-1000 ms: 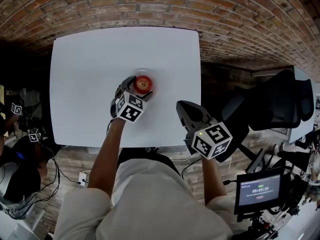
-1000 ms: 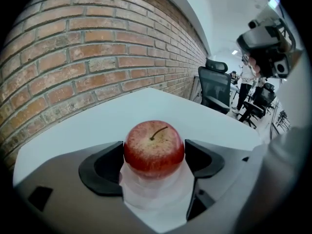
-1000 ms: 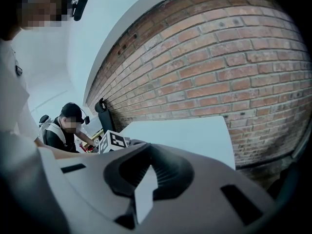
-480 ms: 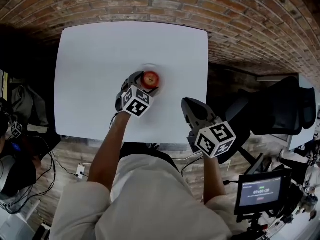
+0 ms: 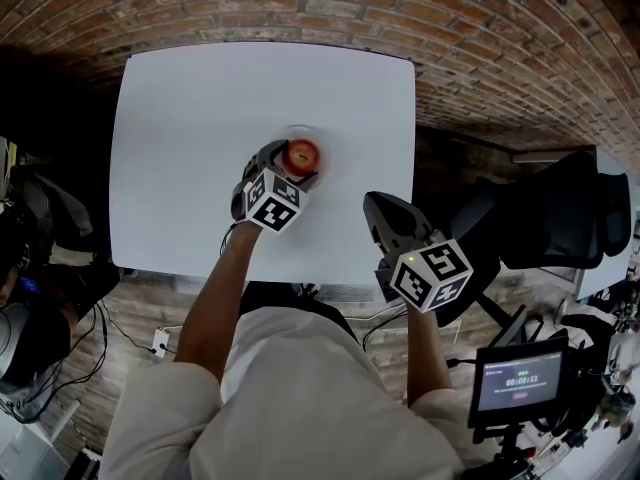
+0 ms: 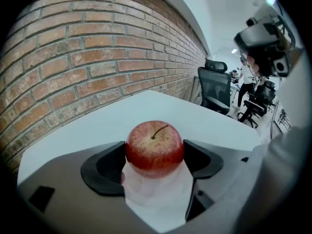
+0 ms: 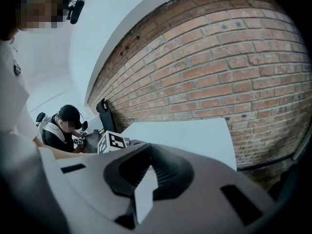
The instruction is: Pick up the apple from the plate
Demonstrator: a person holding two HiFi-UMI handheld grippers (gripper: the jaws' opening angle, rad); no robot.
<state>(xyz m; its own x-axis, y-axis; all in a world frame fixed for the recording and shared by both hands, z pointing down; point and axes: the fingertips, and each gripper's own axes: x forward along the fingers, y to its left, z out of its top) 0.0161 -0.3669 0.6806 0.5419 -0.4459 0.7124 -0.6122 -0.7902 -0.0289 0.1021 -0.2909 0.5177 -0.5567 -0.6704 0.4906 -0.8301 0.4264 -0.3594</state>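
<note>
Grasp made, lift to come: the left gripper [image 5: 290, 168] is clamped on the apple [image 6: 154, 147], its 2 black pads [image 6: 108, 167] pressed against opposite sides of the fruit at its widest part. What is left is to raise it, and the pictures do not settle whether that has begun. In the left gripper view the apple sits over the plate [image 6: 158, 193], a pale glossy disc carrying a pink reflection of the fruit; whether the 2 are touching or just apart cannot be told. In the head view the apple is near the middle of the white table [image 5: 190, 108], with only a faint arc of the plate's rim showing beyond it.

The right gripper [image 5: 388, 220] takes no part. It hangs over the table's near right corner, well apart from the fruit, jaws drawn together on nothing.

The apple is round and red, finely speckled with yellow that strengthens round the dimple on top, where a short brown stem curves to 1 side. It stands upright, its skin smooth and unmarked. It looks firm enough to take the squeeze, though its rounded flanks could let it slip if the pads loosen
</note>
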